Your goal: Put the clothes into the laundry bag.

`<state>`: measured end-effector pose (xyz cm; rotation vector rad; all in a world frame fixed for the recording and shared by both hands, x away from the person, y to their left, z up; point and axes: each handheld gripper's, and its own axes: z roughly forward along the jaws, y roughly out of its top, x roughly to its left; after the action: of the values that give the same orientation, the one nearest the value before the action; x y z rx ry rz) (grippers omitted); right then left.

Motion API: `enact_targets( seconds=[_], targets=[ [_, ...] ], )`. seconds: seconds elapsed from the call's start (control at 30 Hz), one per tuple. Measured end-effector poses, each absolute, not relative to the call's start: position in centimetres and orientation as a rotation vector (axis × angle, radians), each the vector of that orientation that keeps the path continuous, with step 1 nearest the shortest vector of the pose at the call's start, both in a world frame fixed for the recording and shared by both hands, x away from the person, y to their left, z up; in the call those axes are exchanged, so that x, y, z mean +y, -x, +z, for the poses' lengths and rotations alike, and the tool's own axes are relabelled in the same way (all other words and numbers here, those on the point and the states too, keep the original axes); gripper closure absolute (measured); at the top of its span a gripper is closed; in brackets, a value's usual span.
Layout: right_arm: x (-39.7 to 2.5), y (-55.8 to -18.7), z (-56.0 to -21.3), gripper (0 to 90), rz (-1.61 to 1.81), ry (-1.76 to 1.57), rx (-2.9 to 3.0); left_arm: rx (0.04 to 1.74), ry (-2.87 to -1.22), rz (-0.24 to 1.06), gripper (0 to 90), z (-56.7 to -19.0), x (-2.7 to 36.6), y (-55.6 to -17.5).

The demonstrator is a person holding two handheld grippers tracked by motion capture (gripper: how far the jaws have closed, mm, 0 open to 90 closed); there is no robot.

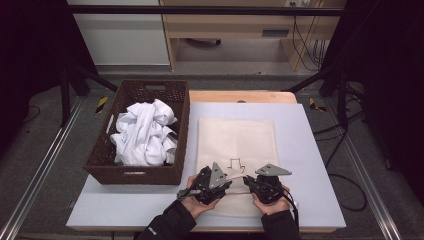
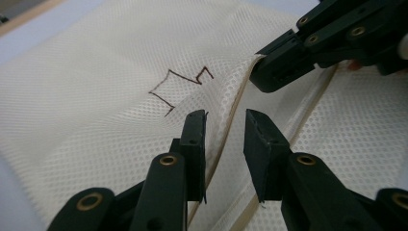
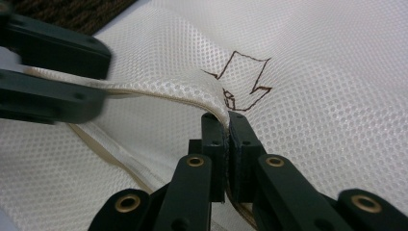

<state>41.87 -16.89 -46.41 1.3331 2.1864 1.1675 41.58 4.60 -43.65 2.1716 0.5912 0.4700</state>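
From the high view the near edge of the mesh bag (image 1: 236,142) is covered by the two hands and their tools, so the opening itself cannot be made out there, and the person is cut off at the sleeves by the bottom edge of that view. The left gripper (image 1: 226,184) is held low over the bag's near edge, angled inward toward the right gripper (image 1: 246,181), the two almost meeting at the middle of that edge. In the left gripper view the left gripper (image 2: 225,126) has its jaws a narrow gap apart, straddling the tan zip seam (image 2: 226,130) without pressing it. In the right gripper view the right gripper (image 3: 226,122) has its jaws pinched tight on a fold of the mesh at the seam, lifting it into a small ridge, and the blurred dark jaws at that view's left edge seem to hold the same strip of fabric farther along. The bag is cream, finely perforated netting, flat and rectangular, with a brown outlined arrow (image 3: 243,82) drawn on it; it lies on the pale table (image 1: 310,165) toward the near edge, just right of a dark woven basket (image 1: 102,162) heaped with crumpled white cloth (image 1: 145,132).
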Motion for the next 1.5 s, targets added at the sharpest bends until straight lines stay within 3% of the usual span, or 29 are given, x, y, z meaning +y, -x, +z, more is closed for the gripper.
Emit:
enact_targets(
  seconds=[0.17,0.3,0.53,0.97,1.3,1.5],
  targets=[
    [-16.9,-41.9,-45.9,87.5,1.201,-1.351,2.152,0.6,-2.188,0.421,84.1,-43.5,6.4,-40.2],
    [-16.9,-41.9,-45.1,87.5,1.244,-1.345,2.121,0.627,-2.23,0.38,89.3,-45.1,7.5,-39.7],
    [-17.2,-42.0,-43.7,87.5,1.332,-1.324,2.051,0.666,-2.267,0.324,89.5,-47.7,8.3,-39.3],
    [-17.1,-41.7,-43.5,87.4,1.386,-1.277,1.978,0.663,-2.253,0.333,89.1,-47.9,8.3,-39.1],
    [-17.2,-41.5,-43.9,87.3,1.385,-1.291,1.986,0.66,-2.108,0.359,56.5,-43.7,10.0,-38.9],
    [-17.2,-41.5,-43.9,87.1,1.381,-1.287,1.988,0.648,-2.051,0.409,48.2,-41.2,11.0,-39.0]
  ],
)
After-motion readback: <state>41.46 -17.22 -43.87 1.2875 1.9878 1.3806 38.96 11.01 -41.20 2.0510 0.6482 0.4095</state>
